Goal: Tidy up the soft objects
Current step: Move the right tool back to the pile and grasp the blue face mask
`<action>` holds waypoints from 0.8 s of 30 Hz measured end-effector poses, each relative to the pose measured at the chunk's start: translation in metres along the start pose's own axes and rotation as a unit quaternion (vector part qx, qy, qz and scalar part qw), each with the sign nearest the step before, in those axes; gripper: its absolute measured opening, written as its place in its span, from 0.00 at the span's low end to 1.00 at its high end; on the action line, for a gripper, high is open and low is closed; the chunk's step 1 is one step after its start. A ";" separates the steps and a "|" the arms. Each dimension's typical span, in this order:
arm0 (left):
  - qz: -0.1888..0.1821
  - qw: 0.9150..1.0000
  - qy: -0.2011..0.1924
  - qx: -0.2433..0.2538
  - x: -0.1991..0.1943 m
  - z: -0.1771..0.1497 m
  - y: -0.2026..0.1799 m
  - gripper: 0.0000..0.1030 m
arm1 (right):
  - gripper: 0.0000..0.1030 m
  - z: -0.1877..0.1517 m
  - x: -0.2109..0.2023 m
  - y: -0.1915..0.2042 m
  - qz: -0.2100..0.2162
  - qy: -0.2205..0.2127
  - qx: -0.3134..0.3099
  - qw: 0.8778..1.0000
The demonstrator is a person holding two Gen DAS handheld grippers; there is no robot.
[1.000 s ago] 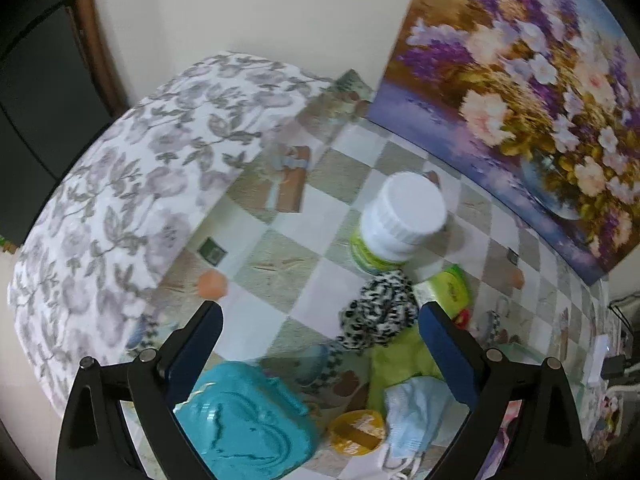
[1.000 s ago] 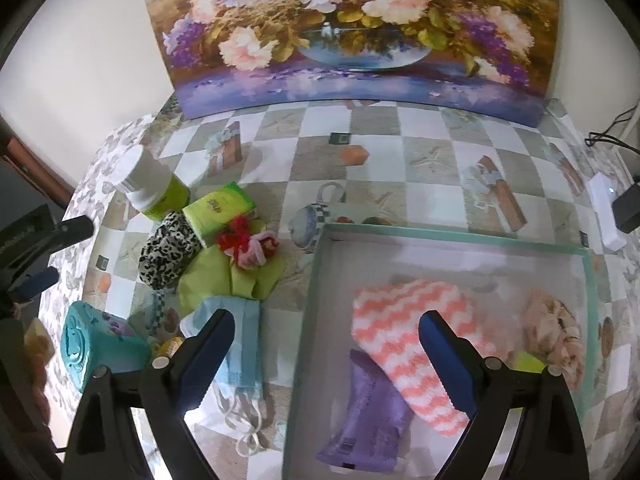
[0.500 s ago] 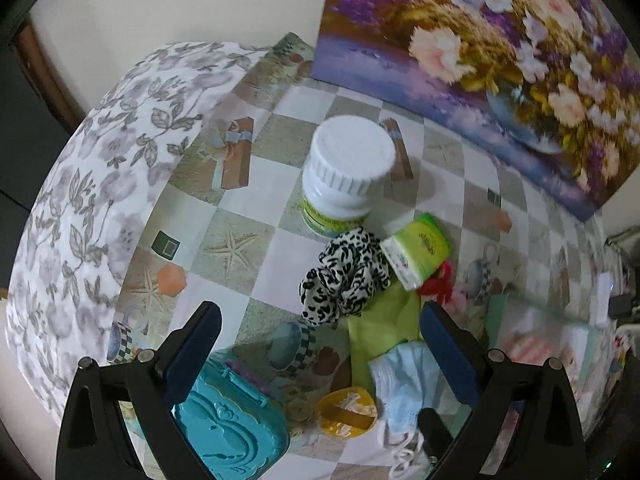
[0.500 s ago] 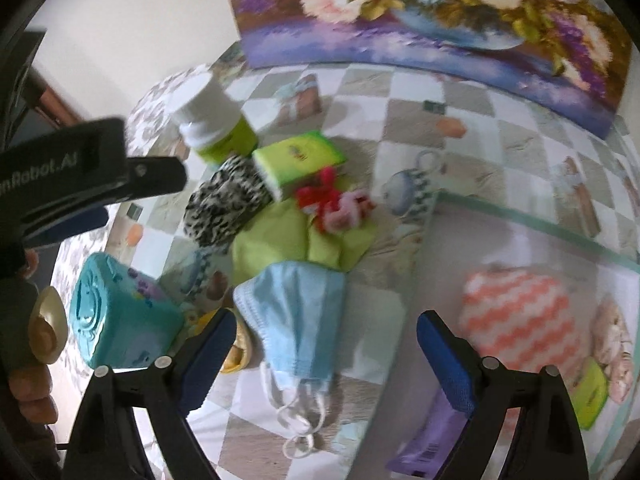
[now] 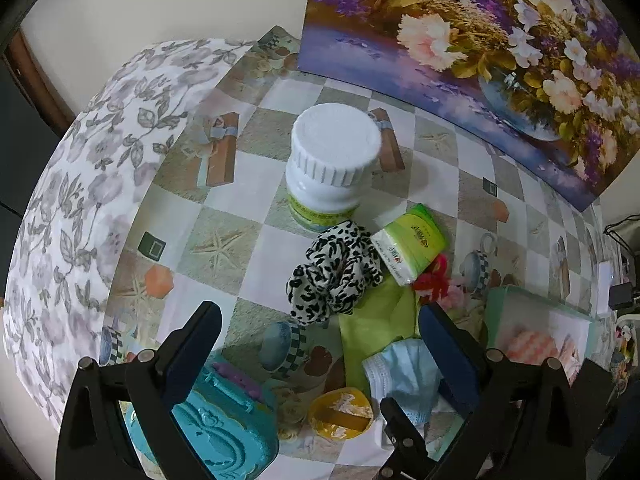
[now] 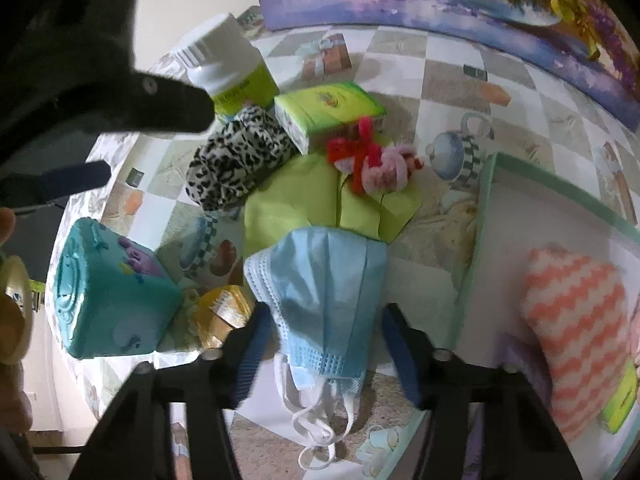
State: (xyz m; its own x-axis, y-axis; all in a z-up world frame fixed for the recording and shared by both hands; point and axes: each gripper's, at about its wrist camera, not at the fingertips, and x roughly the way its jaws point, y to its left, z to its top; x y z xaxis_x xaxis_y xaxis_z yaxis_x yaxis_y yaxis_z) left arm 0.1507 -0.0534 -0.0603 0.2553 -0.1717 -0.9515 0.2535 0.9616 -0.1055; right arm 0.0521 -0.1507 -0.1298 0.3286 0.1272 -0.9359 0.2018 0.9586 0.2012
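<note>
Right wrist view shows the sorting partly done. The pale green-rimmed box [image 6: 486, 200] already holds a coral-and-white zigzag knit [image 6: 576, 336], with a yellow-green packet peeking from under it at the lower right and something purple, only partly visible, beside it. On the checked bench [image 6: 448, 76], left of the box, a loose heap is not yet sorted: a leopard-print scrunchie [image 6: 236, 164], a green tissue pack [image 6: 328, 110], a red and pink hair tie [image 6: 372, 160] lying on a lime-green cloth [image 6: 320, 196], and a blue face mask [image 6: 324, 292] overlapping that cloth's near edge.

The right claw [image 6: 324, 350] sits over the mask's near end, its blue pads to either side of the folded fabric. Its jaws have just been closing with the mask between them, but a gap shows at each pad, so I judge the pinch not yet made.

From the left wrist view, the left claw [image 5: 320, 352] is spread wide and empty above the bench between the teal toy case [image 5: 212, 432] and the mask. Hard items, the white-capped bottle [image 5: 332, 160], the toy case and a small yellow cup [image 5: 340, 412], probably stay out. By my count, five soft pieces remain, the mask first.
</note>
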 end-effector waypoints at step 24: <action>0.000 1.000 0.003 0.021 0.038 0.004 -0.015 0.38 | 0.21 0.002 -0.006 -0.041 0.027 -0.006 0.042 0.999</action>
State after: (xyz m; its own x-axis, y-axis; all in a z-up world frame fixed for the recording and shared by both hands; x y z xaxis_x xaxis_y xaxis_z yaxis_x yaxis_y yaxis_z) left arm 0.1605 -0.0751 -0.0936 0.2504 -0.1696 -0.9532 0.2925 0.9518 -0.0925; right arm 0.0434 -0.1913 -0.1320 0.3513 0.1743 -0.9199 0.2606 0.9255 0.2748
